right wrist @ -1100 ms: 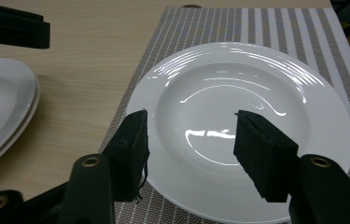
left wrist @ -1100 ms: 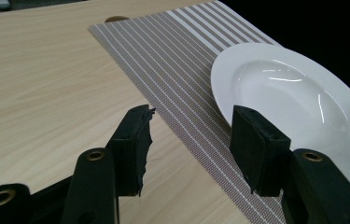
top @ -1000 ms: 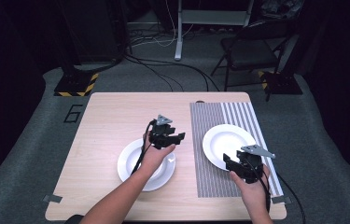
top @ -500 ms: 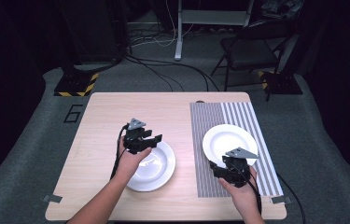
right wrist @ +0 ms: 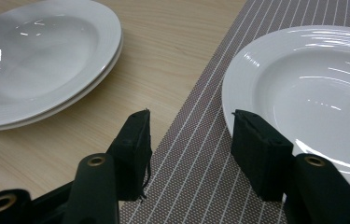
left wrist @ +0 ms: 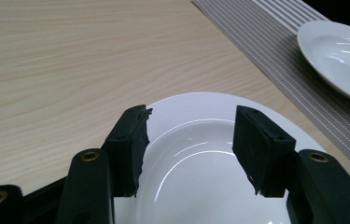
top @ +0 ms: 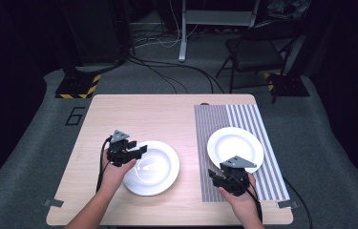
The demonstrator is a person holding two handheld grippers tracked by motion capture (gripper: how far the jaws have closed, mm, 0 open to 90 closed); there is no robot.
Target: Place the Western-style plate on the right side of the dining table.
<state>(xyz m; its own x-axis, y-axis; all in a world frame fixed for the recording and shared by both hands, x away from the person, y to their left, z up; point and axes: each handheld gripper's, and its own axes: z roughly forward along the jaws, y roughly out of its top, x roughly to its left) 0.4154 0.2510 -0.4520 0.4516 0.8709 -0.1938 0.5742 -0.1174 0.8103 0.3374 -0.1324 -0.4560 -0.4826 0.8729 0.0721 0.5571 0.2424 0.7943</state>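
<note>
A: From the high view, what has changed in the last half second?
B: Both hands have drawn back toward the near edge. The left gripper (top: 141,151) now sits at the left rim of the plate on the wood (top: 152,168); a second ago it hovered past that plate's far side. The right gripper (top: 218,177) has slid off the plate on the mat (top: 235,148) and rests just near of it, over the striped mat (top: 236,143). Neither plate has moved on the worktop (top: 133,114).

A: And the left gripper view?
B: Its fingers (left wrist: 129,148) stand apart, released, with nothing between them. Under them lies the white plate (left wrist: 200,172), bare inside. The second plate (left wrist: 343,56) sits far right on the mat (left wrist: 275,51), also bare.

A: The right gripper view?
B: The fingers (right wrist: 259,151) are spread, gripping nothing, over the mat (right wrist: 196,158). The right one is just beside the near plate's rim (right wrist: 312,88); touching or not, I cannot tell. At the upper left, the other plate proves to be a stack of two (right wrist: 42,60). No plate holds anything.
</note>
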